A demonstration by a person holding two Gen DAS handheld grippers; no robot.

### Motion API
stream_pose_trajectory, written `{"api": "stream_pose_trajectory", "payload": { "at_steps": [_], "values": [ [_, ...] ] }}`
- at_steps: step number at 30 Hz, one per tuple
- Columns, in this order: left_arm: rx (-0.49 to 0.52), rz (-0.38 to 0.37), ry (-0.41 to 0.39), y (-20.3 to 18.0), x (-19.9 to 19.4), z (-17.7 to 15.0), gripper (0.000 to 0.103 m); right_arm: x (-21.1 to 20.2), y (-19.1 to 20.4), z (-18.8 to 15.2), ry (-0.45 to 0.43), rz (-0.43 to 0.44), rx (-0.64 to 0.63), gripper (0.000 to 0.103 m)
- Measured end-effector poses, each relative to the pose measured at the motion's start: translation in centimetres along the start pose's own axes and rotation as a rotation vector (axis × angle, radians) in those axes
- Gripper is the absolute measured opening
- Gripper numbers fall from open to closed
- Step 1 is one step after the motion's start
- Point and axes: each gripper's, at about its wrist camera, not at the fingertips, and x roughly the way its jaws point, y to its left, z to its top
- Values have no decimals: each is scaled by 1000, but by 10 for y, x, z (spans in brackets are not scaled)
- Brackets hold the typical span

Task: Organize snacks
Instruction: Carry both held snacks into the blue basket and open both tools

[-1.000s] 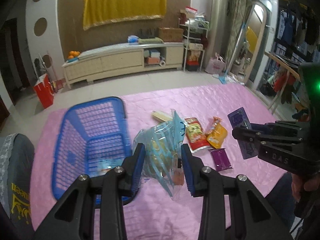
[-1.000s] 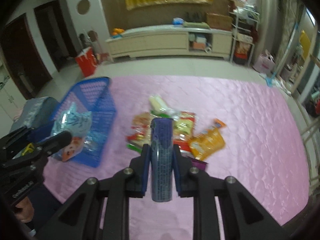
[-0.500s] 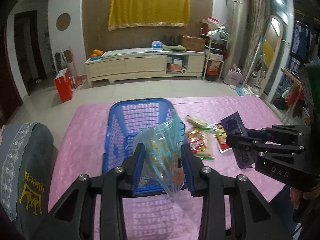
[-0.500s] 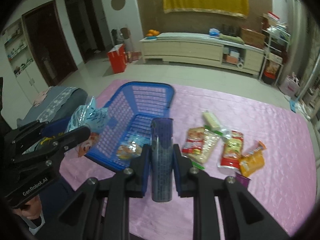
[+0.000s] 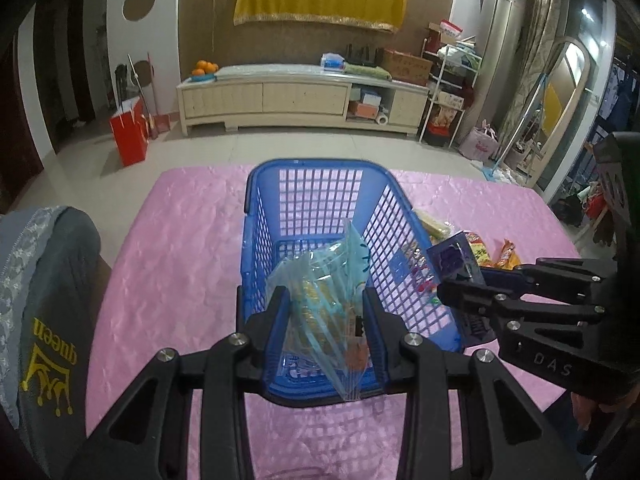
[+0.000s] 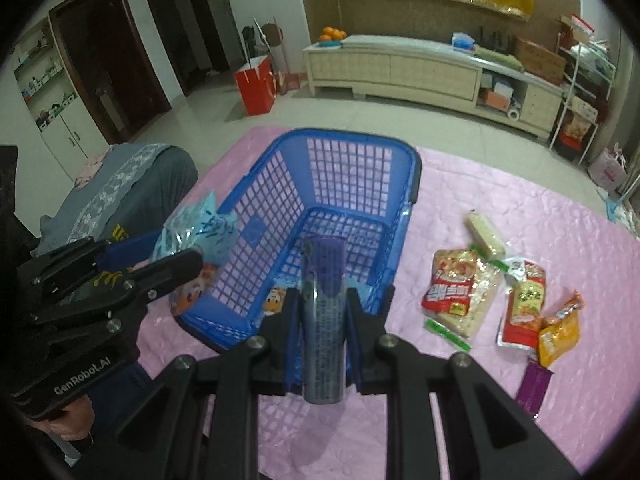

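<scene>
A blue plastic basket (image 5: 256, 216) (image 6: 288, 184) stands on the pink quilted cloth. My left gripper (image 5: 324, 308) is shut on a light blue snack bag (image 5: 324, 280) and holds it over the basket's near end; the bag also shows in the right wrist view (image 6: 204, 228). My right gripper (image 6: 322, 302) is shut on a flat purple packet (image 6: 323, 320), held edge-on above the basket's near right corner; the packet also shows in the left wrist view (image 5: 456, 256). One small snack (image 6: 276, 300) lies in the basket.
Several snack packs lie on the cloth right of the basket: a red and white bag (image 6: 456, 292), a pale roll (image 6: 486, 234), a red and yellow pack (image 6: 524, 308), an orange pack (image 6: 560, 332), a purple bar (image 6: 534, 390). A grey cushion (image 5: 44, 312) sits left.
Both grippers have swung left with their loads, from over the loose snacks to over the basket. The basket now sits centred in both views.
</scene>
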Motion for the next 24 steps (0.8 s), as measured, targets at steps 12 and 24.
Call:
{"api": "stream_pose_trajectory", "payload": {
  "at_steps": [12,24],
  "values": [
    [-17,-35,71,14,28,-3,35,23,5,0,49,1,-24,26],
    [-25,-22,55,21,20,3,58,25,8,-3,61,-54,-69,33]
  ]
}}
